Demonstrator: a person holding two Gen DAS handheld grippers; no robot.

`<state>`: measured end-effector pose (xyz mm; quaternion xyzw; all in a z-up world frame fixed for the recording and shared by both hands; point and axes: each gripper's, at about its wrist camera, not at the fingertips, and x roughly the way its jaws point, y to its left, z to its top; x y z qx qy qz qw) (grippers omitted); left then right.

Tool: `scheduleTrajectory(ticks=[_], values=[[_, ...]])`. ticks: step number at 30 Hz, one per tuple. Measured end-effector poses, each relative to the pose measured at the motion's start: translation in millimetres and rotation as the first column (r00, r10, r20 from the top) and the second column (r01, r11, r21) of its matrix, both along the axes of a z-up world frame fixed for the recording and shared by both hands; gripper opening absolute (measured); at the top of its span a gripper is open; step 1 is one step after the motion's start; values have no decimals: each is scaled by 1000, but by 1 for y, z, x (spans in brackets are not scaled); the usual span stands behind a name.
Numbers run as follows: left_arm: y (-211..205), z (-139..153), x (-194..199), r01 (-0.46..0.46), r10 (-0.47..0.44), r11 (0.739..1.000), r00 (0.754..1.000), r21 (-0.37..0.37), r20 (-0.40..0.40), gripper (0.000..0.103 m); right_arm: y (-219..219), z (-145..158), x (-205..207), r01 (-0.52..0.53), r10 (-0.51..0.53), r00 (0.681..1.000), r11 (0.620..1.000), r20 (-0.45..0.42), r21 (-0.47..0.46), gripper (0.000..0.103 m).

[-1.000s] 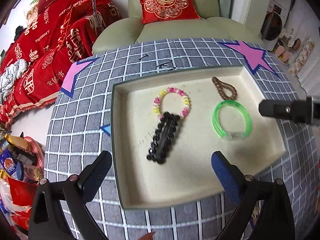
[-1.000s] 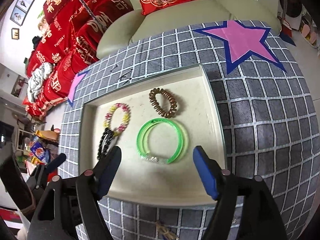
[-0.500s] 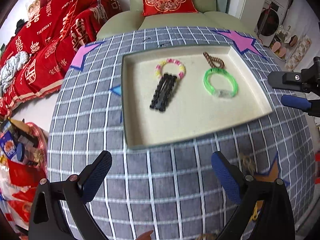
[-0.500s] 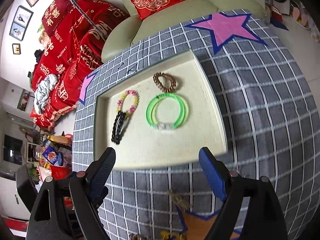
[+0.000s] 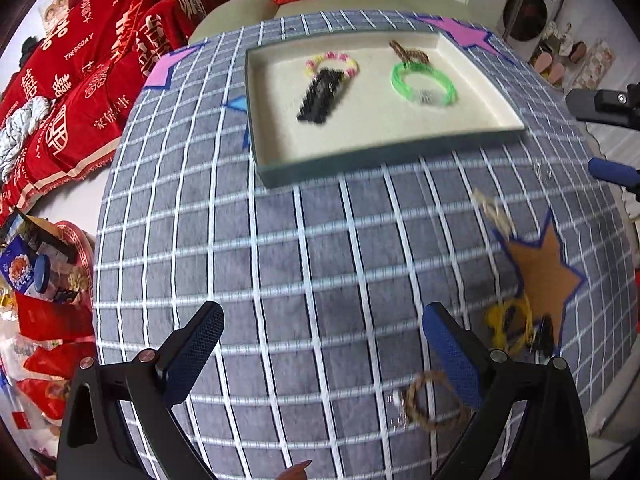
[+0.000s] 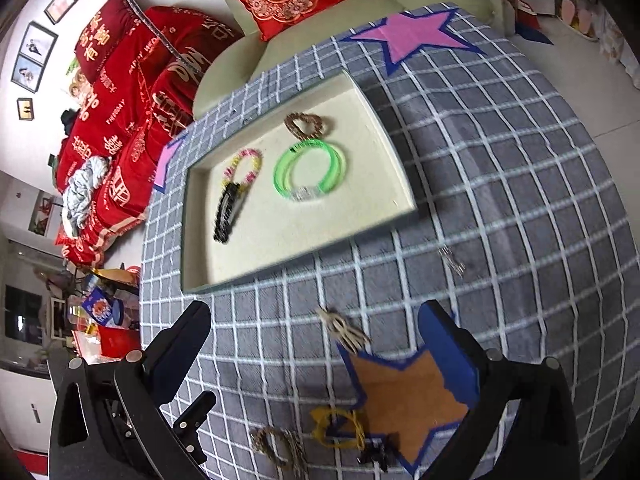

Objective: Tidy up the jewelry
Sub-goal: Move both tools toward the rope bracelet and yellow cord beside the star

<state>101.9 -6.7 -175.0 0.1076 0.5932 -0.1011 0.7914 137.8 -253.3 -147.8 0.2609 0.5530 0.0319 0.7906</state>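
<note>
Both my claws have pulled back from the tray (image 5: pixel 384 152) since a second ago; then I hovered right over it, now it sits well up the table (image 5: pixel 280 280) and loose pieces have come into view near me.

My left claw (image 5: pixel 320 352) is spread wide and holds nothing. My right claw (image 6: pixel 316 352) is likewise wide apart and empty. In the tray lie a black bracelet (image 6: pixel 228 216) touching a pink-yellow bead one (image 6: pixel 244 166), a green bangle (image 6: pixel 310 174) and a brown coil (image 6: pixel 306 125). Still outside it: a rope bracelet (image 5: pixel 430 402) just beside my left claw's right finger, a yellow piece (image 6: pixel 340 426) with something small and black (image 6: pixel 374 456) next to it at the orange star (image 6: pixel 404 396), a pale tangle (image 6: pixel 344 330) between my right claw's fingers, and a small silvery bit (image 6: pixel 452 258) off to the right.

What worries me: the yellow and black items lie so close that a grab at one may drag or snag the other. The rope bracelet is thin and flat on cloth, so my fingers could pinch the tablecloth or slide over it. Both claws share this near corner, so reaching together risks a knock. The view is blurred, so I'm unsure exactly what the pale tangle is; a misjudged pinch could miss it.
</note>
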Motion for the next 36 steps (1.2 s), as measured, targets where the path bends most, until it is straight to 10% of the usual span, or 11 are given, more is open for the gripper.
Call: scheduleTrajectory(ticks=[36], values=[[34, -64, -89, -6, 9, 1000, 988, 16, -157, 103, 31, -77, -111, -173, 105, 946, 964, -307, -202, 103]])
